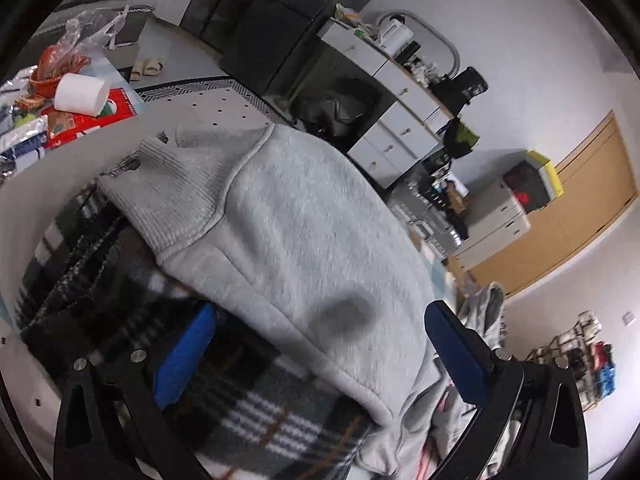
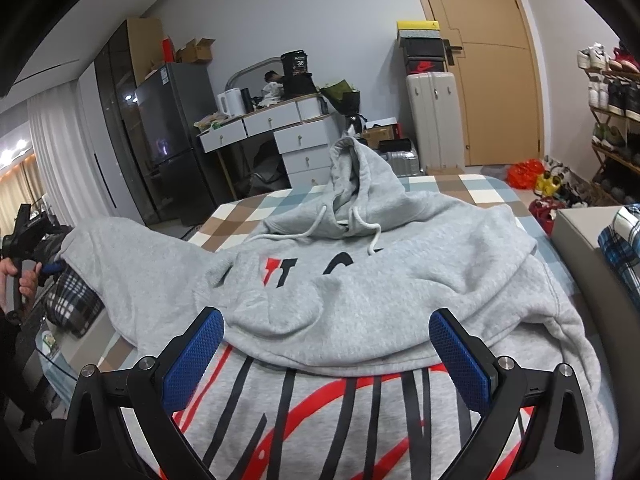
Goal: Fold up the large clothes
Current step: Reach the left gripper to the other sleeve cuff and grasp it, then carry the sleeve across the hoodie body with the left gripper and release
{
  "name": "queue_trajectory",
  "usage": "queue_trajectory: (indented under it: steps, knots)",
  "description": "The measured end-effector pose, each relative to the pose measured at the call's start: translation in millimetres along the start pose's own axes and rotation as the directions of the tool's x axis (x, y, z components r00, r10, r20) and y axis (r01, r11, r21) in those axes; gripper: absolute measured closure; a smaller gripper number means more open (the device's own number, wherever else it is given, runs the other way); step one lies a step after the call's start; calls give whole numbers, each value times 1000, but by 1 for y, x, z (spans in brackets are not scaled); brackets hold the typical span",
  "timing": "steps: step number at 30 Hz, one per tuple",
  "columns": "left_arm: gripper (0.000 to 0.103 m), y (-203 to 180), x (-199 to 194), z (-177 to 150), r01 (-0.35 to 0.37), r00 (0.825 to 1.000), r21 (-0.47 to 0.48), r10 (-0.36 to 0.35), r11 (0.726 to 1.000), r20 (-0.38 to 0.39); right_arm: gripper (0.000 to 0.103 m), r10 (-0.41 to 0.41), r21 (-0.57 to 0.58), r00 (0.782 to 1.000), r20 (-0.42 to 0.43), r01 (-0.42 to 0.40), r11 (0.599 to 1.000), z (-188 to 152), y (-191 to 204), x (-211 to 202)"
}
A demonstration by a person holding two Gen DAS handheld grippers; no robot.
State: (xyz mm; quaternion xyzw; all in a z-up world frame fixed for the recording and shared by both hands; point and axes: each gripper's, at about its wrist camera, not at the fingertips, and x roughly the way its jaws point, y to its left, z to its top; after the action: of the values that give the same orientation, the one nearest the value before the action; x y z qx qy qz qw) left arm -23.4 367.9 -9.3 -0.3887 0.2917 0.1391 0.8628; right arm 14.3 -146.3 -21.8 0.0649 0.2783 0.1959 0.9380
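Checked bed [image 2: 472, 188] carries soft, heavy grey fleece hoodie [image 2: 360, 288]; both tools, left tool [image 1: 320, 356] and right tool [image 2: 326, 344], released; grab ribbed cuff [image 1: 176, 184].

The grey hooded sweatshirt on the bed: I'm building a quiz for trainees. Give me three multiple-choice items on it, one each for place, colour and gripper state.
1. The grey hooded sweatshirt lies on:
A a checked bedcover
B a desk
C the floor

2. Its hood drawstrings are:
A black
B white
C red

3. The right gripper is:
A shut on cloth
B open
C out of view

Key:
1 A, checked bedcover shows beyond the hood.
2 B, pale cords hang at the neck.
3 B, blue pads stand wide apart.
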Motion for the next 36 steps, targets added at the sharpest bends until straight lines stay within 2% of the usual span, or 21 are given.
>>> queue_trajectory:
  steps: [2, 4, 5, 7, 8, 10, 12, 16, 18, 20, 22, 24, 26, 28, 30, 33, 34, 35, 36]
  knots:
    - [22, 3, -1, 2, 0, 1000, -17, 1, 1000, 13, 0, -1, -3, 1000, 4, 1, 1000, 0, 0, 0]
    - [44, 2, 1, 7, -18, 1000, -11, 18, 1000, 8, 0, -2, -1, 1000, 3, 2, 1000, 0, 0, 0]
    - [50, 2, 1, 9, -17, 1000, -6, 17, 1000, 7, 0, 0, 1, 1000, 1, 0, 1000, 0, 0, 1]
    - [69, 3, 1, 14, -23, 1000, -2, 23, 1000, 13, 0, 1, 2, 1000, -2, -1, 1000, -1, 1, 1]
    - [74, 5, 1, 16, -18, 1000, -6, 18, 1000, 16, 0, 0, 0, 1000, -3, 0, 1000, -2, 2, 2]
    - [95, 8, 0, 19, -11, 1000, -4, 11, 1000, 23, 0, -1, -5, 1000, -2, 1, 1000, -2, 4, 1]
    - [99, 9, -1, 22, 0, 999, 7, 0, 1000, 36, 0, 3, -8, 1000, -1, -3, 1000, -1, 5, 0]
    - [100, 1, -11, 24, 7, 996, 51, -12, 999, 94, 0, 5, -11, 1000, 2, -5, 1000, -2, 6, -1]
    - [100, -6, -15, 23, 31, 993, 82, -40, 996, 113, 0, 5, -9, 1000, -1, -5, 1000, -1, 6, 1]
    - [100, -9, -11, 23, 7, 994, 92, -17, 996, 104, 0, 7, -7, 1000, -4, -7, 1000, -1, 6, 1]
    - [100, -6, -4, 25, 28, 996, 74, -34, 997, 79, 0, 8, -8, 1000, -2, -8, 1000, 0, 7, 1]
    - [95, -1, 0, 28, 21, 998, 43, -24, 999, 62, 0, 9, -8, 1000, 3, -9, 1000, -1, 7, 1]
    - [74, 4, 6, 31, 33, 999, 1, -33, 999, 36, 0, 11, -7, 1000, 4, -11, 1000, 0, 7, 1]
    - [40, 8, 8, 32, 88, 995, -48, -86, 995, 47, 0, 11, -7, 1000, 2, -11, 1000, 0, 7, 1]
    - [26, 6, 8, 31, 95, 994, -70, -90, 993, 64, 0, 16, -5, 1000, -5, -16, 1000, 0, 7, 2]
    - [27, -1, 10, 28, 64, 994, -41, -60, 997, 95, 0, 18, -6, 1000, -2, -18, 1000, 0, 8, 1]
    - [33, -3, 11, 27, 54, 994, -27, -51, 998, 100, 0, 18, -8, 1000, 0, -18, 1000, 0, 8, 1]
    - [43, -4, 11, 26, 52, 993, -16, -50, 999, 106, 0, 18, -9, 1000, 4, -18, 1000, 0, 8, 1]
    - [71, -5, 11, 26, 49, 994, 1, -49, 999, 100, 0, 18, -10, 1000, 7, -18, 1000, 0, 9, 1]
